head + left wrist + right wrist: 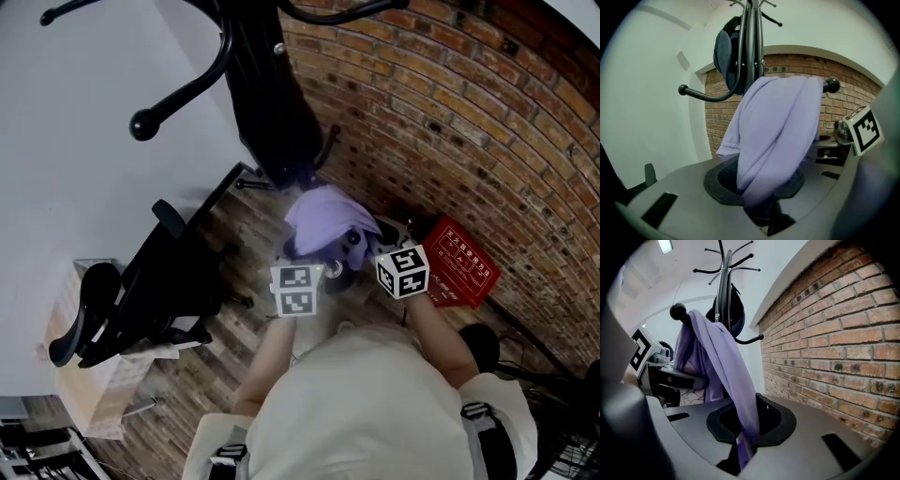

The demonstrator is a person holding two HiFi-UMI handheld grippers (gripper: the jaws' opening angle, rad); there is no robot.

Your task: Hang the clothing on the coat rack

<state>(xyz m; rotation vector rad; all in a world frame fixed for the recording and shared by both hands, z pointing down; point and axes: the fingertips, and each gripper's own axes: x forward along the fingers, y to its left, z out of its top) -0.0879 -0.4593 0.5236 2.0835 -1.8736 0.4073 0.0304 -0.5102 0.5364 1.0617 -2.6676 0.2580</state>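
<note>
My left hand-held gripper [761, 212] is clamped on the lower folds of the purple garment [778, 131], which bunches down between its jaws. My right hand-held gripper [740, 451] is closed on a narrower strip of the same cloth, pinched tight at the jaw tips. The garment lies draped over one lower arm of the black coat rack [752, 42], just behind that arm's ball tip [831, 85], and hangs from there to both grips. Higher on the pole hangs a dark item [724, 54]; I cannot tell what it is. From my head view, both marker cubes sit close together under the purple cloth. The brick wall [834, 333] runs along my right, with a red board [459, 262] leaning at its foot. A black office chair [159, 281] stands to my left on the wooden floor [187, 375].
</note>
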